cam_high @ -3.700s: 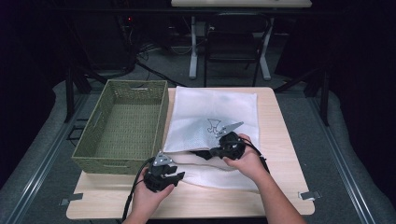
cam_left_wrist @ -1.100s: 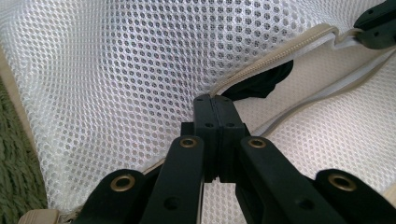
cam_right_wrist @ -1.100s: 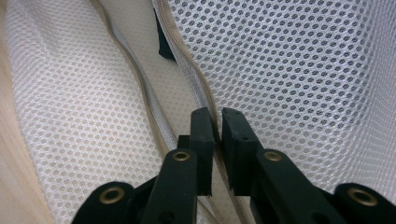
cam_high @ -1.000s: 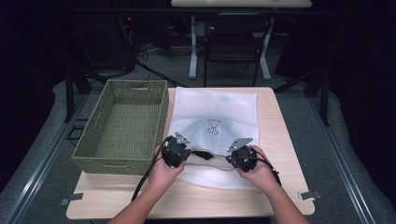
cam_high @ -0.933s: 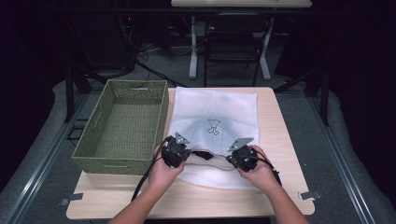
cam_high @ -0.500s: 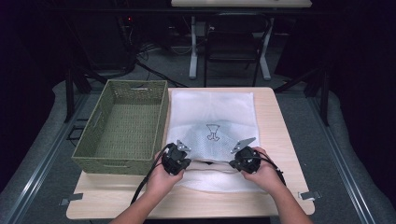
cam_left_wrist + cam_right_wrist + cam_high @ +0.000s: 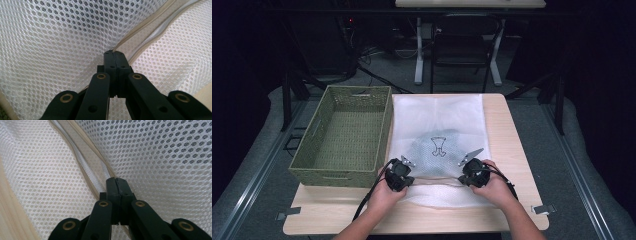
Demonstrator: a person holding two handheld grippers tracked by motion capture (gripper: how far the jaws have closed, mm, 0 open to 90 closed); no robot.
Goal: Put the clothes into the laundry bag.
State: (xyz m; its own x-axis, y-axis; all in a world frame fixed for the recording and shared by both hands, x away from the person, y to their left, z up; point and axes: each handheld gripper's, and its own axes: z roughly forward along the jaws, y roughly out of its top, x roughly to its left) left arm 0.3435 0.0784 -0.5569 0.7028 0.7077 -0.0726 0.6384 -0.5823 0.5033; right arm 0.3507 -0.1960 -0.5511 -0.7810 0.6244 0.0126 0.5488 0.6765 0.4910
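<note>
Wooden table (image 7: pixel 512 150): we had dragged the mesh bag (image 7: pixel 439 125) away from the basket (image 7: pixel 343 132) end, flattening it; left gripper (image 7: pixel 113 53) and right gripper (image 7: pixel 116 180) clamped shut on its zipper edge.

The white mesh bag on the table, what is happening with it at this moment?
A person is handling a white mesh bag that lies flat on the wooden table, beside a green woven basket. The left tool and the right tool are each shut on the bag's near edge, next to its zipper seam. A darker item with a small printed figure shows through the mesh. What the basket holds cannot be told.
</note>
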